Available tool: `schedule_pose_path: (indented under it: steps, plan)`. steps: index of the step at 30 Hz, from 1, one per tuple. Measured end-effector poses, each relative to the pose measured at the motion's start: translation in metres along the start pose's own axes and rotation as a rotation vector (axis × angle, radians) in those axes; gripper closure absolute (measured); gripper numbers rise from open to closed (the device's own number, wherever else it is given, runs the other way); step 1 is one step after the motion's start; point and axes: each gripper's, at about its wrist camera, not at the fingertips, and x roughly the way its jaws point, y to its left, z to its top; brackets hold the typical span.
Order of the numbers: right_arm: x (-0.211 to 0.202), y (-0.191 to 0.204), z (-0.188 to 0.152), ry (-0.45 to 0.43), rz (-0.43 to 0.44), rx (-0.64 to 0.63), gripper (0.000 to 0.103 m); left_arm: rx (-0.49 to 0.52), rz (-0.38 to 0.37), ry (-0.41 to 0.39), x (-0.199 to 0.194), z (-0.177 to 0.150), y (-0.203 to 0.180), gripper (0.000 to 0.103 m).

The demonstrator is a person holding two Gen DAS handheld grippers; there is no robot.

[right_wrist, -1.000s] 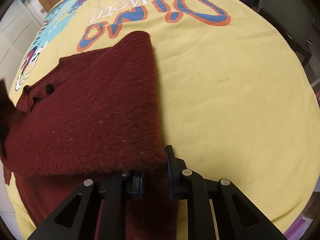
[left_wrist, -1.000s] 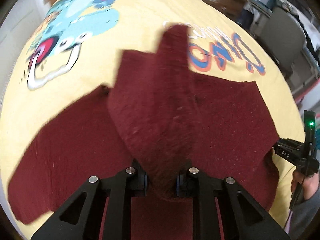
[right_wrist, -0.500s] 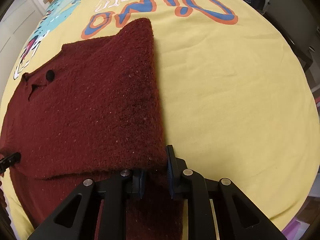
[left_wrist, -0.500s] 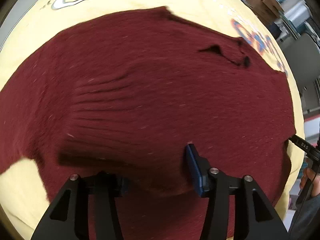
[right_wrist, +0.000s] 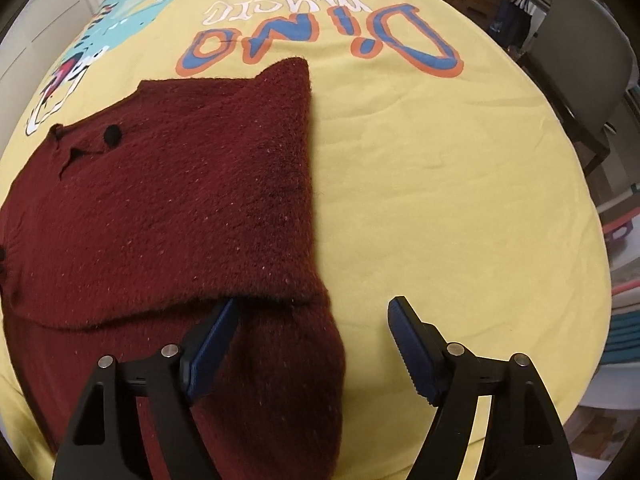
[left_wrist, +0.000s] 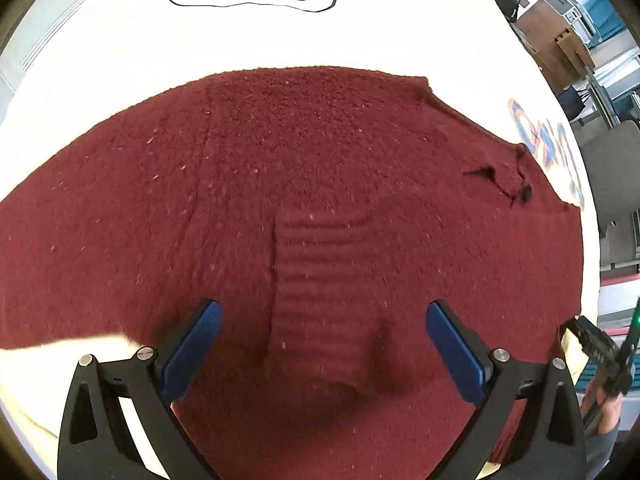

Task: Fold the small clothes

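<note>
**Ana:** What are your tongs doing right now?

**Me:** My left tongs [left_wrist: 322,344] are hanging spread wide over the dark red sweater [left_wrist: 304,208], gripping nothing. A ribbed cuff [left_wrist: 320,292] is lying between the two blue pads [left_wrist: 192,354], touching neither. My right tongs [right_wrist: 312,344] are also standing wide apart and empty. Their left pad [right_wrist: 212,350] is sitting against the fabric near the folded edge, while the other pad is hovering over bare yellow cloth.

**Ana:** And where is the sweater lying?

**Me:** It is lying flat on the yellow printed cloth [right_wrist: 440,184] covering the desk. In the right view I am seeing one side folded over, making a straight edge running away from the tongs. A black button [right_wrist: 112,136] is showing by the neckline.

**Ana:** Anything further out?

**Me:** "DiNO" lettering [right_wrist: 320,40] is sitting just past the sweater's far corner, and a grey chair [right_wrist: 580,68] is standing beyond the desk. In the left view, the other tool [left_wrist: 604,356] is peeking in at the right edge.
</note>
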Motion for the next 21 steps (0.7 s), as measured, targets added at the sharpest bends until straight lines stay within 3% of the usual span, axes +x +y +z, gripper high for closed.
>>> schedule_pose_path:
  steps: [3,8,10,11,15,21]
  plan:
    - [-0.002,-0.001,-0.002,0.010,0.003,-0.006,0.025,-0.013,0.034,0.041,0.029,0.007,0.000,0.003]
    - [-0.004,-0.005,-0.010,0.021,-0.004,-0.005,0.025,0.030,0.093,0.040,0.050,0.010,-0.017,0.006]
    - [-0.005,-0.008,-0.014,0.029,-0.008,-0.006,0.025,0.083,0.123,0.012,0.052,0.009,-0.032,0.032]
    - [-0.006,-0.009,-0.016,0.032,-0.011,-0.006,0.025,0.106,0.133,0.003,0.053,0.008,-0.039,0.038]
    - [-0.004,-0.017,-0.017,0.041,-0.013,0.010,0.025,0.172,0.115,-0.030,0.051,0.007,-0.063,0.087]
    - [-0.016,-0.029,0.001,0.010,0.066,0.096,0.025,0.150,0.068,-0.121,0.019,0.014,-0.063,0.092]
